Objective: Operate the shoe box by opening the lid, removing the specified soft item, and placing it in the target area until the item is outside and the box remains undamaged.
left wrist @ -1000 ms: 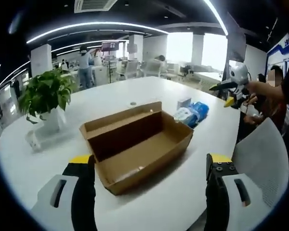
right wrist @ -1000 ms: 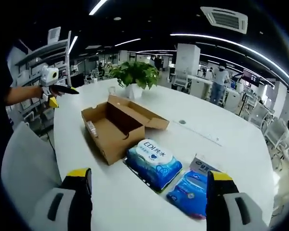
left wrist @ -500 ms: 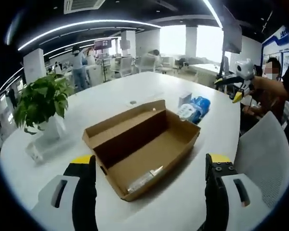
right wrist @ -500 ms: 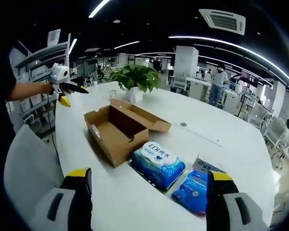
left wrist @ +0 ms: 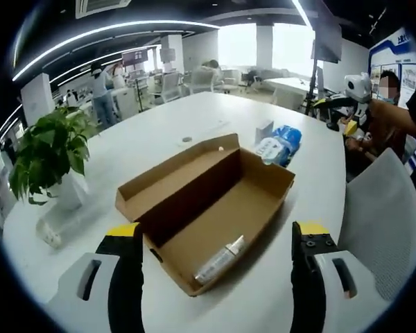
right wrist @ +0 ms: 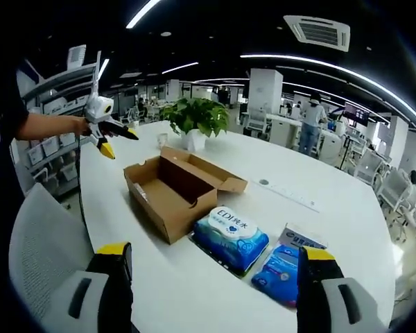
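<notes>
shoe box point(left wrist: 215, 208): open top | wipes pack point(right wrist: 231, 230): just beside

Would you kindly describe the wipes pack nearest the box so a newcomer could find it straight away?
On the round white table, find the open brown cardboard shoe box. Right beside its near end lies a blue soft pack of wet wipes. Unlike the smaller blue pack further out, it has a large white oval label on top and sits closest to the box.

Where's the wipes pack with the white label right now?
In the right gripper view, the wipes pack lies on the white table, just beside the open shoe box.
</notes>
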`<state>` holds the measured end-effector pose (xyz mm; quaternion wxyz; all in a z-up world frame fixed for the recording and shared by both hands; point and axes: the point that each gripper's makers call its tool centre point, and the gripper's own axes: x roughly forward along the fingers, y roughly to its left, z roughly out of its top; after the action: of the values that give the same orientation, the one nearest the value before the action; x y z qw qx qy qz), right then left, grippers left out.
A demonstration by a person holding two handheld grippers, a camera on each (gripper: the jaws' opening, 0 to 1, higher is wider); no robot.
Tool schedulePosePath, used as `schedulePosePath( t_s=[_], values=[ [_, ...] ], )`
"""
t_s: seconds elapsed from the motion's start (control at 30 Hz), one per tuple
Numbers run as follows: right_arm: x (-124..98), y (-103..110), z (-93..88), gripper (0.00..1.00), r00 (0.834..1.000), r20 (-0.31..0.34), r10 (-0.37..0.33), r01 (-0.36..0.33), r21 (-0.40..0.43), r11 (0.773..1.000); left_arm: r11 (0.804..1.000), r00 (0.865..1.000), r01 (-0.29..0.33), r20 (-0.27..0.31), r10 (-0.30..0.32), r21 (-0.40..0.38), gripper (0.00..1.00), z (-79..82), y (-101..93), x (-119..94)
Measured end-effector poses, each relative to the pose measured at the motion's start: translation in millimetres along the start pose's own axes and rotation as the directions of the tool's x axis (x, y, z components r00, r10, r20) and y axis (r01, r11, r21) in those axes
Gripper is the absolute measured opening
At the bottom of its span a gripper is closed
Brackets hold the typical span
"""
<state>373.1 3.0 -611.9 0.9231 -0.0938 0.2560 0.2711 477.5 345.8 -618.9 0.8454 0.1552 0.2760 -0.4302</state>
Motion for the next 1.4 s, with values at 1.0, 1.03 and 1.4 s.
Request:
schedulePosePath(
  t_s=[1.0, 1.03, 1.4],
  values=[
    [-17, 30, -10.1, 1.00, 1.000, 0.006, -0.011, 0.010, 0.039, 0.999, 0.960, 0.956, 0.162, -0.278, -0.095, 0.230, 0.82, -23.7, 18.4, 50],
    [-17, 31, -10.3, 1.00, 1.000, 0.005, -0.010, 0.010, 0.039, 0.999, 0.958, 0.955, 0.164, -0.282, -0.095, 0.234, 0.82, -24.1, 18.8, 51],
    [-20, 38, -9.5, 1.00, 1.000, 0.005, -0.031, 0.031, 0.013, 0.999, 0.924, 0.925, 0.241, -0.360, -0.126, 0.297, 0.80, -26.8, 22.4, 67]
  ],
)
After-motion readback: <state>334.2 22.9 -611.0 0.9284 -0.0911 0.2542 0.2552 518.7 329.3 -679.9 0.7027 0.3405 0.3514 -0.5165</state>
